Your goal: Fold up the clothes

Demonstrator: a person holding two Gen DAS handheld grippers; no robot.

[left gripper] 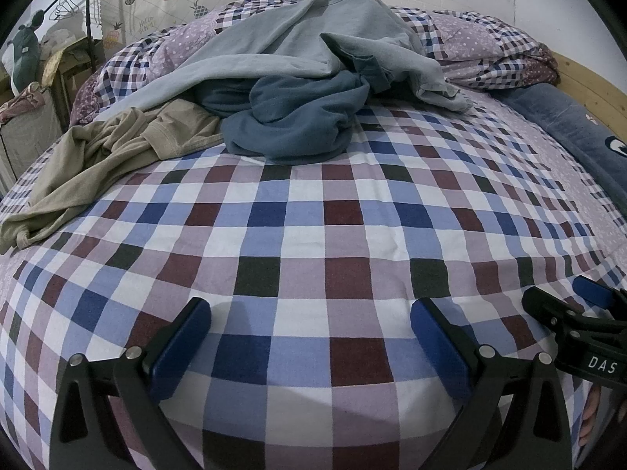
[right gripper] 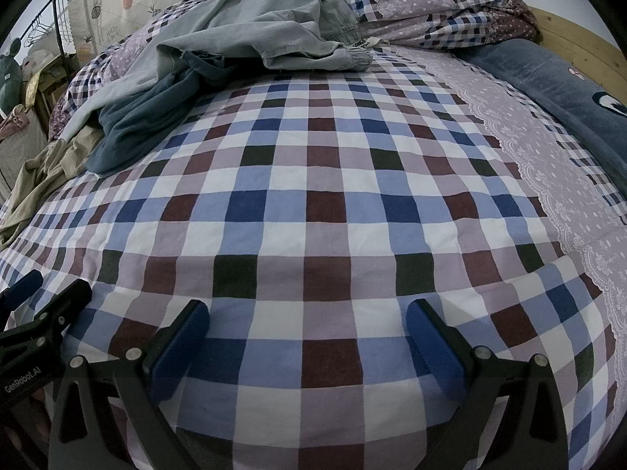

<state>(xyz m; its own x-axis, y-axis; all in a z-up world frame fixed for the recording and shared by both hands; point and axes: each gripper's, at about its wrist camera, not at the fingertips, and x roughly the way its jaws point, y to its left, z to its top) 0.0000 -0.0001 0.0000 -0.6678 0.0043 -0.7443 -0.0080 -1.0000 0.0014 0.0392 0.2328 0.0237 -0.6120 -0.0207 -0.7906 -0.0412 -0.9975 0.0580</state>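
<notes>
Spreading wide between the gaping, empty left gripper [left gripper: 311, 313] and right gripper [right gripper: 307, 313], bare checked bed [left gripper: 313, 235] is seen before the heaped clothes [left gripper: 290, 125].

The left tool [left gripper: 311, 337] hung low over the checked bedsheet [left gripper: 313, 235], its two blue-padded fingers [left gripper: 180, 348] spread wide with nothing between them. The right tool [left gripper: 588, 313] showed at the right edge, its jaw state unclear. Farther up the bed lay a heap of clothes: a beige garment [left gripper: 106, 156] on the left, touching a dark blue garment [left gripper: 298, 117], with a pale grey-blue garment [left gripper: 313, 35] draped over both.
</notes>
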